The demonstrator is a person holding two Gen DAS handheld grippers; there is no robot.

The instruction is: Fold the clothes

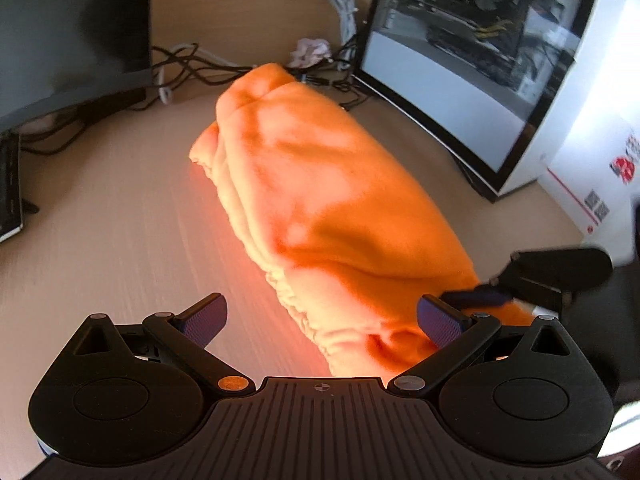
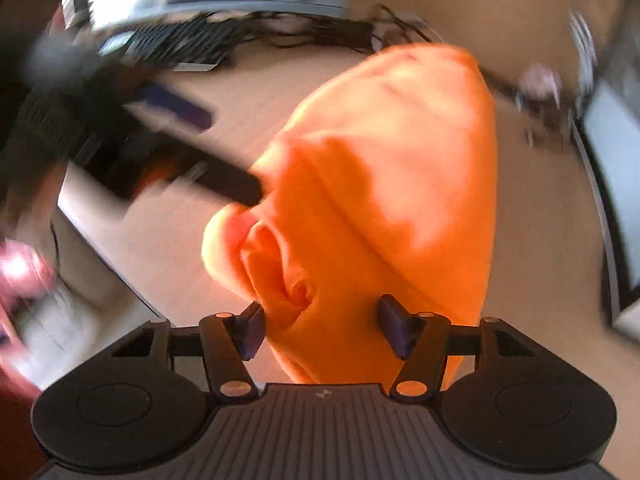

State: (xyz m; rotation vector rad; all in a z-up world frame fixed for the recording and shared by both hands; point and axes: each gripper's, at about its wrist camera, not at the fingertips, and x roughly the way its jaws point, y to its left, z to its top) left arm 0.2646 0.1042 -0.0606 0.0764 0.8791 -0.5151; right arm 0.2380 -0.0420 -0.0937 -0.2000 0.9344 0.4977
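1. We see an orange fleece garment (image 1: 320, 208) lying folded into a long, thick bundle on a pale wooden desk (image 1: 120, 216), its layered edges stacked along one side.
2. In the right wrist view the near end of the bundle (image 2: 360, 208) sits between the fingers of our right gripper (image 2: 322, 328). The jaws stand about halfway apart, with cloth filling most of the gap; whether the pads press on it we cannot tell through the blur.
3. Our left gripper (image 1: 322, 320) has its jaws spread wide. The bundle's near end reaches into the gap toward the right-hand finger (image 1: 440, 320), while bare desk shows by the other finger; nothing is gripped.
4. Just beyond that right-hand finger, the left wrist view shows the dark fingers of the right gripper (image 1: 532, 280) at the cloth's edge. The right wrist view, in turn, shows the left gripper (image 2: 188, 140) as a dark blur ahead and to the left of its jaws.
5. Far ahead of the left jaws, past the bundle, lies a tangle of black cables (image 1: 192, 68).
6. Ahead and to the right stands a glass-sided computer case (image 1: 480, 60).
7. Ahead and to the left stands a dark monitor (image 1: 68, 28).
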